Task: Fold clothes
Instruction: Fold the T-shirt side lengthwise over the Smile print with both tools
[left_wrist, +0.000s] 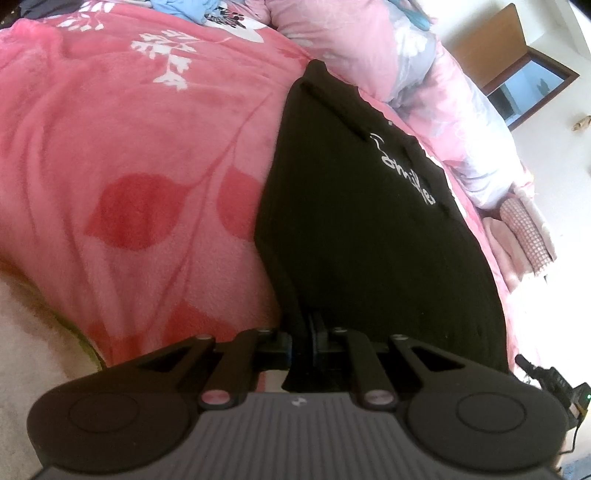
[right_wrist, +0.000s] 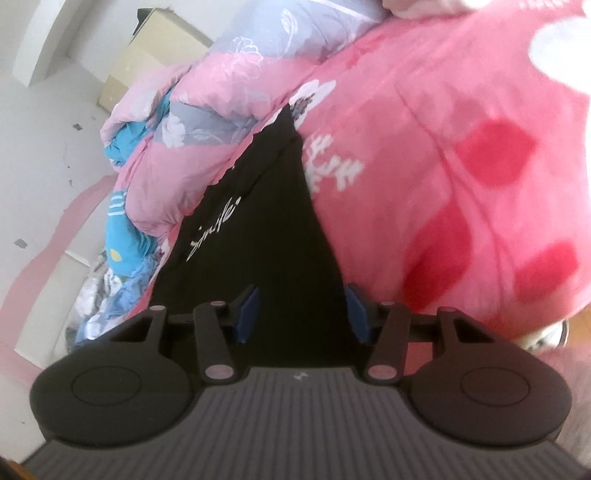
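A black garment (left_wrist: 369, 229) with white "smile" lettering lies flat on a pink floral blanket (left_wrist: 147, 166). My left gripper (left_wrist: 308, 332) is shut on the garment's near edge at its left corner. In the right wrist view the same black garment (right_wrist: 266, 221) stretches away from me. My right gripper (right_wrist: 303, 310) is open, its blue-padded fingers (right_wrist: 247, 310) standing wide on either side of the garment's near edge.
A rolled pink and grey quilt (left_wrist: 424, 74) lies along the far side of the garment; it also shows in the right wrist view (right_wrist: 207, 110). Blue clothes (right_wrist: 122, 236) are heaped beside it. A pink checked cloth (left_wrist: 524, 229) sits at the bed's edge.
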